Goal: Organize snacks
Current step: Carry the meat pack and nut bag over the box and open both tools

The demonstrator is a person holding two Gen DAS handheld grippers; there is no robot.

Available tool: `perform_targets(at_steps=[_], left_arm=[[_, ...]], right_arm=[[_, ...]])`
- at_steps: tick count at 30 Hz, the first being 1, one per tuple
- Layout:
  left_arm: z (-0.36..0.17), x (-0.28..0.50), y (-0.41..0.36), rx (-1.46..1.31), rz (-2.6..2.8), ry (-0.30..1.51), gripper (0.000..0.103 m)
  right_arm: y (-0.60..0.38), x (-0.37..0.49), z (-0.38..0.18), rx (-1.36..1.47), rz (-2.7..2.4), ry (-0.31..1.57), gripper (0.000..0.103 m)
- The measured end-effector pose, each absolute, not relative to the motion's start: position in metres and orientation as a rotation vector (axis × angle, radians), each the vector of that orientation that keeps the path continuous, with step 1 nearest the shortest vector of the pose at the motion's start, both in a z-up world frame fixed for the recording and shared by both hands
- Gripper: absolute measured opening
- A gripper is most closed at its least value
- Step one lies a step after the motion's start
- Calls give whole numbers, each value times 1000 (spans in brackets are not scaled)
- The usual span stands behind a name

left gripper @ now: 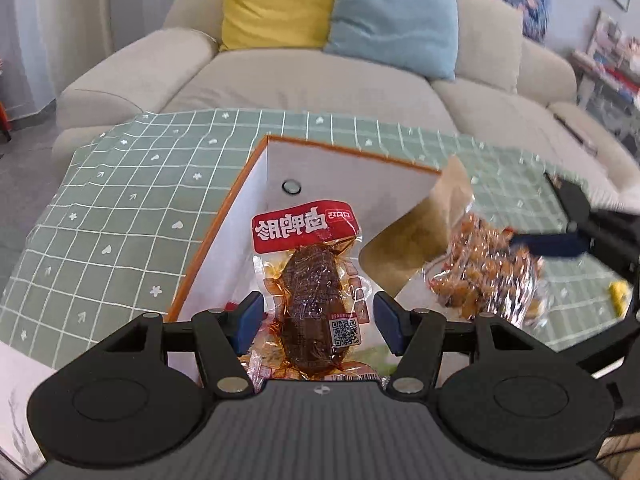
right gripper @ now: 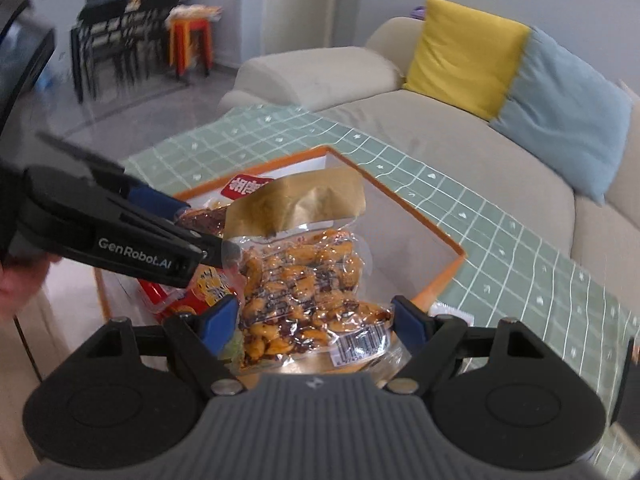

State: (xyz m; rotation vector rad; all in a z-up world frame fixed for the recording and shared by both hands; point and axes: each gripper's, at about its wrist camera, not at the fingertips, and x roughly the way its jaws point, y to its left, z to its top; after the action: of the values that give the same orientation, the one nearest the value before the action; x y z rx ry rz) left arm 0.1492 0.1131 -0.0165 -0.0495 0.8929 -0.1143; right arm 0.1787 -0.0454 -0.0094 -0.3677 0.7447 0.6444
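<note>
Orange-rimmed box [left gripper: 224, 216]: white inside, set on the green checked tablecloth [left gripper: 120, 200]; this is where I judge both packets belong.
Left gripper [left gripper: 316, 320]: I have its blue pads clamped on the sides of the red-headed braised-meat packet [left gripper: 312, 280], held upright over the box interior.
Right gripper [right gripper: 312, 324]: jaws wide but closed on the vacuum pack of glazed nuts [right gripper: 304, 280], its kraft-paper top flopping forward over the box.
Where things sit: both packets hang above the open box, the left gripper's finger crossing just beside the nut pack in the right wrist view; other snacks [right gripper: 200, 288] already lie in the near corner.
Doing it well: I would lower one hand at a time, keep the two claws apart, lay each packet flat on bare floor of the box, then release.
</note>
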Motion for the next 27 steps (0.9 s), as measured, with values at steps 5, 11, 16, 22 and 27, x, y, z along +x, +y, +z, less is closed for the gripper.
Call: perform_targets(at_steps=[5,11,16,22,27], left_arm=[[-32,156,103,92,-147,935,69],[-49,167,87,258,-177,968,69],[-58,176,88,279,-184,998,69],[-69,184,88,315,-188,1048,69],[-77,190,91,298,-172,1090,70]], right_arm=[[-34,192,-26,-491,687,740,79],[-18,202,-37,-600,743,722,79],[-12,212,-48,-635,752,740,79],[-4,219,-62,-681,770,762,79],[-1,223,-68,-697,773,783,80]])
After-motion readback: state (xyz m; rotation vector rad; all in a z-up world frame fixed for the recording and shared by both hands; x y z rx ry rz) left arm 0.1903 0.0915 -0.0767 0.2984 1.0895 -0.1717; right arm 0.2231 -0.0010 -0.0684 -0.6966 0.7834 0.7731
